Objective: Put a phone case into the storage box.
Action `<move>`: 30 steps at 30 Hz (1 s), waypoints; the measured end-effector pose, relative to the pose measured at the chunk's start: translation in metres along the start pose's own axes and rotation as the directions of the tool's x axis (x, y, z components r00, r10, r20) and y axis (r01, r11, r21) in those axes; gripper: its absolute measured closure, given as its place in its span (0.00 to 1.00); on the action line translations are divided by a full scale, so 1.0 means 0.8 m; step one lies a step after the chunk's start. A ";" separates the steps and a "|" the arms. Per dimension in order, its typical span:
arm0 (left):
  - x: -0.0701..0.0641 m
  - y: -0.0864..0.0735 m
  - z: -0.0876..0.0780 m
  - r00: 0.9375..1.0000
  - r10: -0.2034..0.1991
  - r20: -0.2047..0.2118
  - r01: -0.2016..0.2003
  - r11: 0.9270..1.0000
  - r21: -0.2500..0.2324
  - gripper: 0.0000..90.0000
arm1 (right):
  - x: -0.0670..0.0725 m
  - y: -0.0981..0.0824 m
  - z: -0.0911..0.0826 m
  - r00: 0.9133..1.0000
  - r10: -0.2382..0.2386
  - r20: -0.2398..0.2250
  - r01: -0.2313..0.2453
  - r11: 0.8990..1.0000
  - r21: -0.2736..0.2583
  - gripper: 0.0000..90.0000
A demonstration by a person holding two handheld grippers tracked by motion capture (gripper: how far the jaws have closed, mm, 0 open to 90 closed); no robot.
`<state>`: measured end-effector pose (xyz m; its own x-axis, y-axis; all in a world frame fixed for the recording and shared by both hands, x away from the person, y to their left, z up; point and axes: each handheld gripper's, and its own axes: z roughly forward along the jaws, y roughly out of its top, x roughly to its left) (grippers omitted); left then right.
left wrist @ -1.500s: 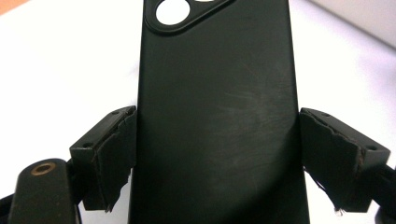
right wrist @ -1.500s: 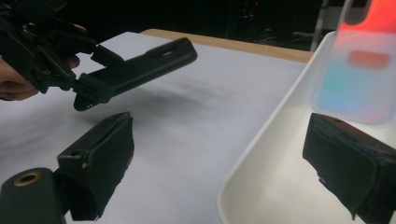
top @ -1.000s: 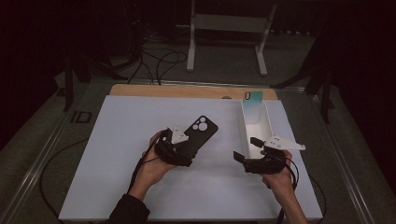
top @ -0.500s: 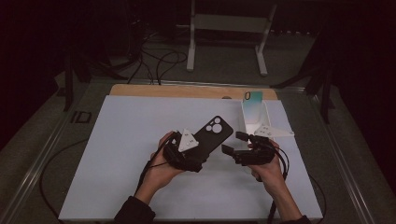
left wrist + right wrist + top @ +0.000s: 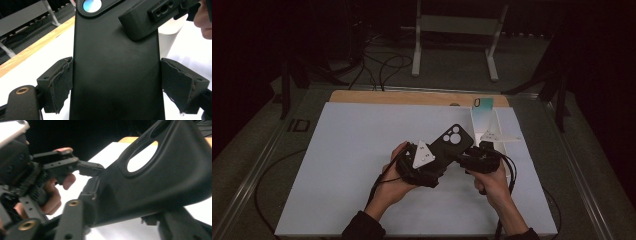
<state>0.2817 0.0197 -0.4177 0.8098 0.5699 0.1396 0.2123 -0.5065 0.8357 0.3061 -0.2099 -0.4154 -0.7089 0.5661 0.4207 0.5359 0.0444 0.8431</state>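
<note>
My left gripper pinches a black phone case across its width, worn foam pads flat on both long edges. The phone case is matte, smooth, soft-looking rubber or silicone, a rounded rectangle with a raised camera cutout of several round holes at its far end. It is held up off the white tabletop, slanting away from my left gripper toward the white box.

My right gripper sits just right of the phone case; its jaws have just been closing and now clamp the case's right edge. In the right gripper view the phone case fills the space between the black jaws, its thin flexible wall curving, an oval opening showing the white tabletop behind. In the left gripper view one blocky hard-plastic right jaw tip with screw holes lies on the case's back near the top right corner.

The pads are torn and ragged at the edges, dark grey and spongy. A grey three-cornered plate tops my left gripper just left of the phone case.

The white box stands open just beyond the phone case, a teal-tinted phone-shaped card upright at its far end. A light wood strip borders the tabletop well beyond the phone case.
</note>
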 end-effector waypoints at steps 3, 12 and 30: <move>-0.002 -0.001 0.003 1.000 0.003 0.004 -0.003 1.000 0.008 0.17 | 0.002 0.000 0.001 1.000 0.007 -0.023 -0.007 1.000 -0.007 0.80; -0.005 -0.002 0.010 1.000 0.007 -0.012 -0.007 0.999 0.044 0.15 | 0.007 0.000 0.006 0.998 0.031 -0.060 -0.031 1.000 0.001 0.95; 0.015 -0.011 0.002 0.989 -0.088 0.116 0.083 0.995 0.046 0.12 | 0.007 0.004 -0.001 0.999 -0.014 -0.033 0.014 1.000 0.008 0.95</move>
<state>0.2901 0.0301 -0.4244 0.8459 0.5333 0.0031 0.3040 -0.4869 0.8188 0.3034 -0.2069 -0.4096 -0.7308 0.5380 0.4201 0.5296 0.0585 0.8463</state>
